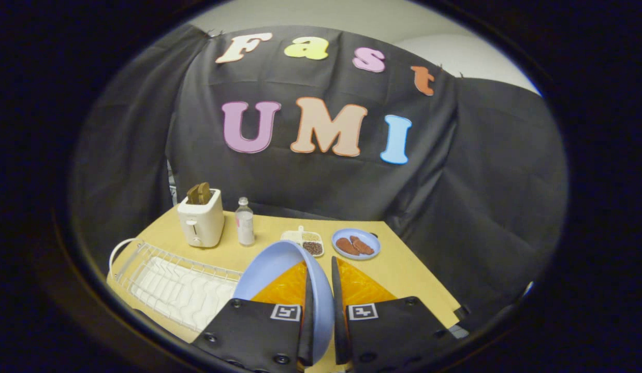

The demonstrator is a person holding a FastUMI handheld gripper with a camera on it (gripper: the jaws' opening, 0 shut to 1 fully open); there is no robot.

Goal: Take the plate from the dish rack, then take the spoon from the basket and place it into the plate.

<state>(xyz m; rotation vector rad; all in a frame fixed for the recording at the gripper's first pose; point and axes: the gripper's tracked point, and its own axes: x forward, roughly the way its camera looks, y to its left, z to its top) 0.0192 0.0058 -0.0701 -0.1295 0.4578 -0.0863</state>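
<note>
Worktop (404,274), pale wood, set against a wall of dark cloth with a light room wall showing above it.

Dish rack (171,282), white wire over a ribbed white tray, lying at the left of the worktop, just beside the fingers; no plate stands in it.

Plate (279,264), pale blue, held upright on its edge, lifted clear of the rack, its rim passing between the two fingers.

Hand-held gripper (321,305), fingers drawn nearly together and clamped on the plate rim, one finger on each face; only a narrow gap remains, taken up by the plate.

Toaster (201,223), white, at the back left of the worktop, with brown slices standing up out of its slot.

Small plate (370,239), blue, beyond the fingers, carrying brown food pieces.

Divided tray (305,242), white, just left of the small plate, holding dark and pale grains.

Bottle (244,223), clear with a white cap, upright between the toaster and the divided tray.
</note>
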